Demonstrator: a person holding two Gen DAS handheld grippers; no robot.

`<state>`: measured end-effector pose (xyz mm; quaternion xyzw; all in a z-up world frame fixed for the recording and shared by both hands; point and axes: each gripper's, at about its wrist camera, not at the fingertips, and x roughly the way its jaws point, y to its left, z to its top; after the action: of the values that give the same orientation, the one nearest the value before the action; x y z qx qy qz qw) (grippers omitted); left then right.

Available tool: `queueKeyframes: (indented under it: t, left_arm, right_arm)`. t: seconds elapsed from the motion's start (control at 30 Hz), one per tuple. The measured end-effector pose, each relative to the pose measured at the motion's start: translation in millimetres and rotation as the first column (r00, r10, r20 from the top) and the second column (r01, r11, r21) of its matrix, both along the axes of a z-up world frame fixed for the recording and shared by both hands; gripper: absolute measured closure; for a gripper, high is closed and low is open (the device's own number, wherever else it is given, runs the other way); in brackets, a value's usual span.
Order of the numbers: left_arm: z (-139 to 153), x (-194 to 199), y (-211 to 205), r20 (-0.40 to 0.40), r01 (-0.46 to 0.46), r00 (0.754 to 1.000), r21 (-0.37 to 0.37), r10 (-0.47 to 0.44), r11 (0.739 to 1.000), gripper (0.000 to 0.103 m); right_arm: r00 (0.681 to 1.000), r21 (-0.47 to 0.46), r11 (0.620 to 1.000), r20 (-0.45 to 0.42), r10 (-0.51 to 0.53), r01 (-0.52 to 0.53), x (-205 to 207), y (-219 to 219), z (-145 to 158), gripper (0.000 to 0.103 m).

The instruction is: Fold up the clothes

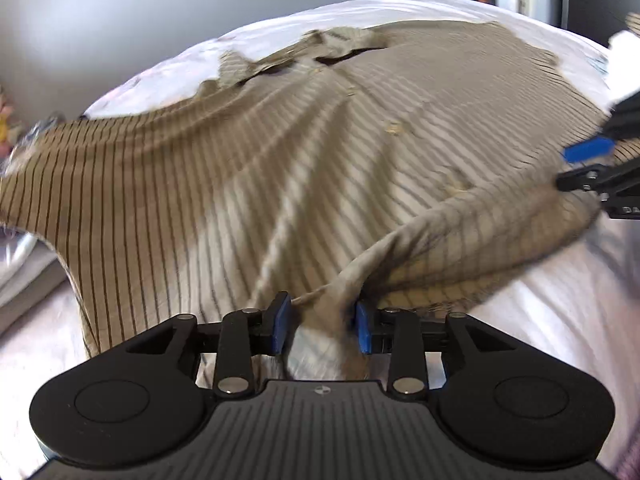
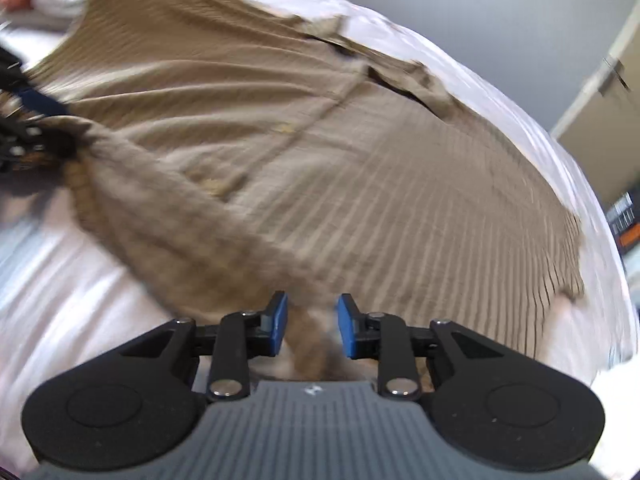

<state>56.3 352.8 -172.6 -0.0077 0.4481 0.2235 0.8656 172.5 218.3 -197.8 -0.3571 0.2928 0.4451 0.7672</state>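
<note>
A tan shirt with thin dark stripes lies spread on a white bed sheet, its collar at the far side. Its near hem is gathered into a ridge that runs between both grippers. My left gripper is open, with a bunch of hem between the blue pads that touches only the right one. In the right wrist view the shirt is blurred. My right gripper stands open around a narrow strand of hem, with small gaps at both pads. Each gripper also shows in the other's view, the right gripper and the left gripper.
The sheet shows bare in front of the hem on both sides. A grey wall stands behind the bed. Folded pale cloth lies at the bed's left edge, and dark furniture with orange parts stands at the right.
</note>
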Motion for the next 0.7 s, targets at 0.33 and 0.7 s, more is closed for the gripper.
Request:
queueKeyframes:
  t: [0.33, 0.7]
  left_arm:
    - [14.6, -11.9, -10.0, -0.008, 0.029, 1.000, 0.057, -0.029, 0.998, 0.067]
    - [23.7, -16.5, -63.8, -0.109, 0.334, 0.942, 0.211, -0.318, 0.919, 0.067]
  right_arm:
    - [0.998, 0.096, 0.994, 0.001, -0.058, 0.058, 9.0, -13.5, 10.5, 0.073]
    - [0.957, -0.064, 0.956, 0.040, 0.288, -0.285, -62.6, -25.5, 26.4, 0.074]
